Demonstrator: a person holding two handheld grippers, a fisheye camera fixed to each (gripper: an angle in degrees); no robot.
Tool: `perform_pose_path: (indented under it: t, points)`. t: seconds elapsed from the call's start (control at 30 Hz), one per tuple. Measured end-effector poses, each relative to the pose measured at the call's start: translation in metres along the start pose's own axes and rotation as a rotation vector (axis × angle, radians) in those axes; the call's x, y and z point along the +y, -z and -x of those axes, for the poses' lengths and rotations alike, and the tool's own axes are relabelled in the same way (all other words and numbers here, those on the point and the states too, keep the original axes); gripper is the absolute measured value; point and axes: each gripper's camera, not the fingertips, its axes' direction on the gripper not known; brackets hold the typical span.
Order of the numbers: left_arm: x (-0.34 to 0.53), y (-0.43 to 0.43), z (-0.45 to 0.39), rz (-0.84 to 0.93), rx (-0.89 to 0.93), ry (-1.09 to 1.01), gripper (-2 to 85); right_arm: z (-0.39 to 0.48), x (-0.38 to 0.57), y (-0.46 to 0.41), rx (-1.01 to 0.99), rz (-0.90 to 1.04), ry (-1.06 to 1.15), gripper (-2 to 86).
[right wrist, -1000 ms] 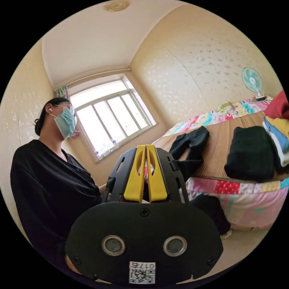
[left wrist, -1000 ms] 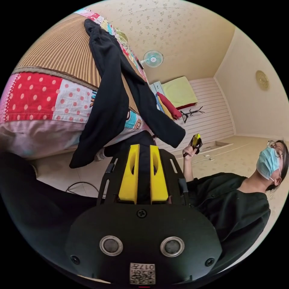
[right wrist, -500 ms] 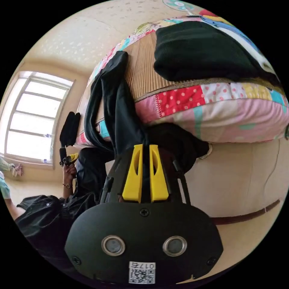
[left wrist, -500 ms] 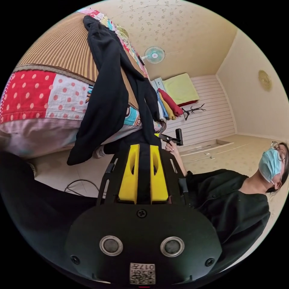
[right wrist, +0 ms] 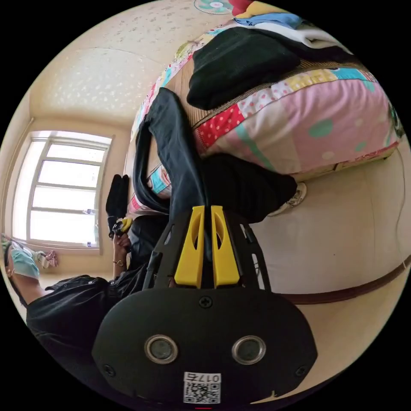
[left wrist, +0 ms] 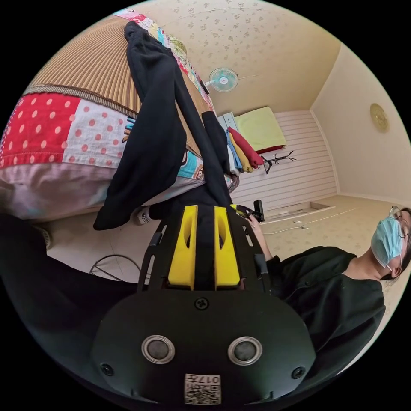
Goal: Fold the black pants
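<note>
Since half a second ago little is changed: the bed (left wrist: 60, 128) with its striped mat (left wrist: 85, 72) is seen slightly shifted, and the folded black garment (right wrist: 235, 64) is seen rolled further toward the top. The black pants (left wrist: 158, 128) are draped over the bed's near edge, their ends hanging above bare floor (right wrist: 342, 239). Dark cloth is clamped between the near-closed jaws of the left gripper (left wrist: 204, 209) and right gripper (right wrist: 204, 209).
</note>
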Motion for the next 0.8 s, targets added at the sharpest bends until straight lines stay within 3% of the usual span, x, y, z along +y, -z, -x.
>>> perform_pose_path:
  t: [0.17,0.3,0.43,0.5,0.7,0.8]
  points:
    - [-0.002,0.008,-0.009,-0.181,-0.227,0.023,8.7,0.042,-0.014,-0.018,0.085,-0.040,0.204,3.4]
    - [-0.002,0.026,0.001,-0.361,-0.281,0.061,8.8,0.043,-0.019,-0.059,0.460,0.018,0.050,4.9]
    - [-0.019,0.007,0.019,-0.267,-0.360,0.081,9.1,0.101,0.000,-0.102,0.631,-0.132,0.217,5.3]
    - [-0.026,-0.022,0.036,-0.162,-0.308,0.091,9.9,0.123,0.001,-0.132,0.610,-0.142,0.292,5.3]
    - [-0.012,-0.044,0.013,-0.164,-0.301,-0.069,5.7,0.206,-0.027,-0.262,0.278,0.044,0.530,5.8]
    - [-0.011,-0.039,0.014,-0.160,-0.257,-0.129,4.8,0.270,-0.046,-0.341,0.270,0.132,0.703,6.6]
